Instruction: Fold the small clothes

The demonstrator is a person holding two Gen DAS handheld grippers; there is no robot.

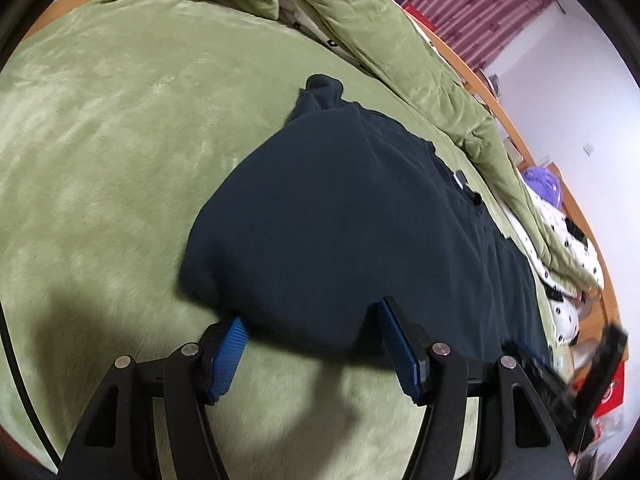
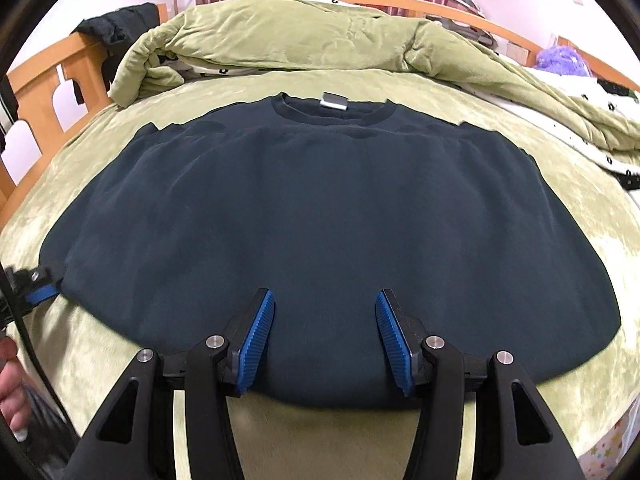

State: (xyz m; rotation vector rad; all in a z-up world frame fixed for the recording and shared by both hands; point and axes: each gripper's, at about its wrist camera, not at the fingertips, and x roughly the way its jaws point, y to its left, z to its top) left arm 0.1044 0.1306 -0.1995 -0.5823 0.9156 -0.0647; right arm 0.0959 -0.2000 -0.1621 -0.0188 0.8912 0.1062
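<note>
Sweater (image 2: 320,216) flat on bed (image 2: 560,240), collar toward far edge, ready for fold. Left gripper (image 1: 312,344) half open straddling hem corner, gripping nothing; right gripper (image 2: 324,340) half open over hem middle, empty.

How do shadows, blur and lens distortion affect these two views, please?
Left wrist view: the left gripper casts a dark shadow on the green blanket, and the right gripper is motion-blurred. Right wrist view: sharp and evenly lit; fisheye bulges the navy sweatshirt.
</note>
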